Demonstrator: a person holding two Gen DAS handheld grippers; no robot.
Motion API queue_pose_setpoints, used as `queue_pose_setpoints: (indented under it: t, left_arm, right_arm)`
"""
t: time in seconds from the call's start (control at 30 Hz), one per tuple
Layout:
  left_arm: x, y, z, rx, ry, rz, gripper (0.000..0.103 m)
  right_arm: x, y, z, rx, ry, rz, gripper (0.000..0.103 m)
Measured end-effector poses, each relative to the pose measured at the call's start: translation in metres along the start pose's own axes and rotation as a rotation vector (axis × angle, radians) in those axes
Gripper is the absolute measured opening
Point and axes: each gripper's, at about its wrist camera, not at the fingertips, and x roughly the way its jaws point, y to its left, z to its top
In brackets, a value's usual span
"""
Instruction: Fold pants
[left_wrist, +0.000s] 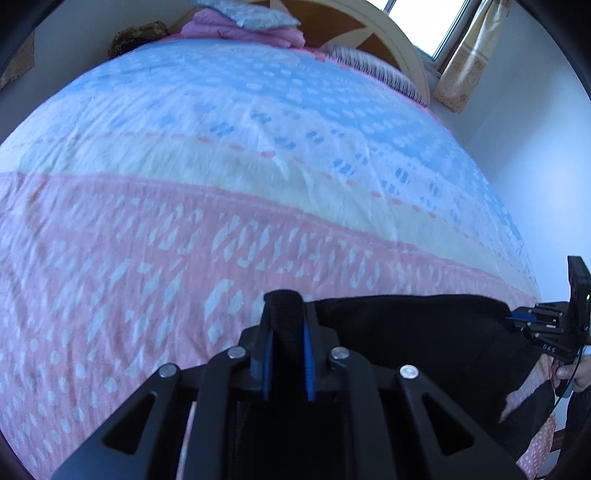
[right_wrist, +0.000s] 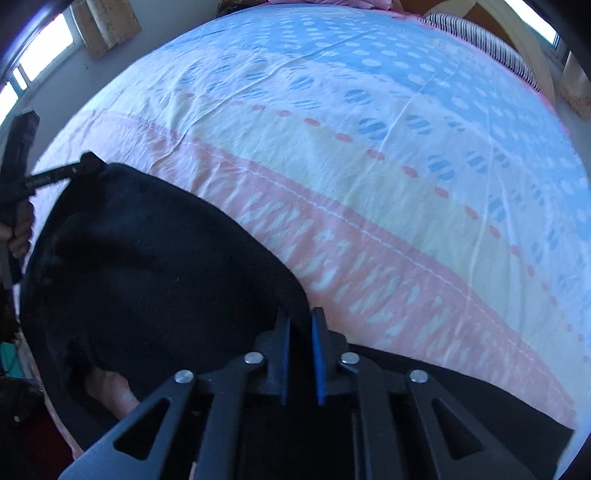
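Pants (left_wrist: 424, 332) on bed (left_wrist: 258, 166) near edge, pillows (left_wrist: 251, 18) at far end before headboard (left_wrist: 388, 33), window (left_wrist: 424, 22) behind.

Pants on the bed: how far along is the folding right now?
Done: both grips are set. The left gripper is shut on one end of the black pants; the right gripper is shut on the other end. In hand: the pants hang between them at the near edge of the bedspread. Left: no flat fold shows yet, so the folding itself remains.
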Motion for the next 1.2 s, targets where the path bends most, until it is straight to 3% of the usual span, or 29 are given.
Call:
queue_pose_setpoints:
  t: [0.1,0.23,0.43,0.53,0.67,0.83,0.93,1.0,1.1,1.2]
  left_arm:
    - [-0.035,-0.006,0.002,0.014,-0.087,-0.032,0.014]
    - [-0.079,-0.016,-0.005,0.057,-0.176,-0.071,0.014]
    - [-0.135,-0.014,-0.043,0.107,-0.281,-0.143,0.014]
    - [-0.153,-0.006,-0.076,0.122,-0.313,-0.193,0.014]
    - [-0.162,-0.004,-0.122,0.171,-0.331,-0.173,0.014]
    - [-0.152,0.009,-0.169,0.155,-0.265,-0.155,0.014]
    - [-0.146,0.018,-0.194,0.177,-0.238,-0.110,0.016]
    - [-0.139,0.024,-0.205,0.191,-0.207,-0.030,0.022]
    - [-0.135,0.041,-0.211,0.142,-0.154,0.017,0.031]
    - [-0.150,0.058,-0.211,0.112,-0.159,0.110,0.031]
  right_arm:
    - [-0.030,0.006,-0.012,0.070,-0.078,-0.051,0.007]
    - [-0.090,0.022,-0.044,0.139,-0.247,-0.064,0.007]
    - [-0.154,0.080,-0.131,0.167,-0.419,-0.066,0.007]
    - [-0.151,0.108,-0.173,0.190,-0.437,-0.045,0.007]
    - [-0.129,0.138,-0.218,0.221,-0.422,-0.044,0.007]
    - [-0.088,0.147,-0.252,0.306,-0.381,-0.002,0.007]
    - [-0.073,0.151,-0.261,0.293,-0.362,-0.021,0.008]
    - [-0.072,0.155,-0.266,0.263,-0.374,-0.049,0.008]
    - [-0.072,0.157,-0.262,0.237,-0.357,-0.072,0.010]
    - [-0.082,0.156,-0.265,0.247,-0.354,-0.064,0.016]
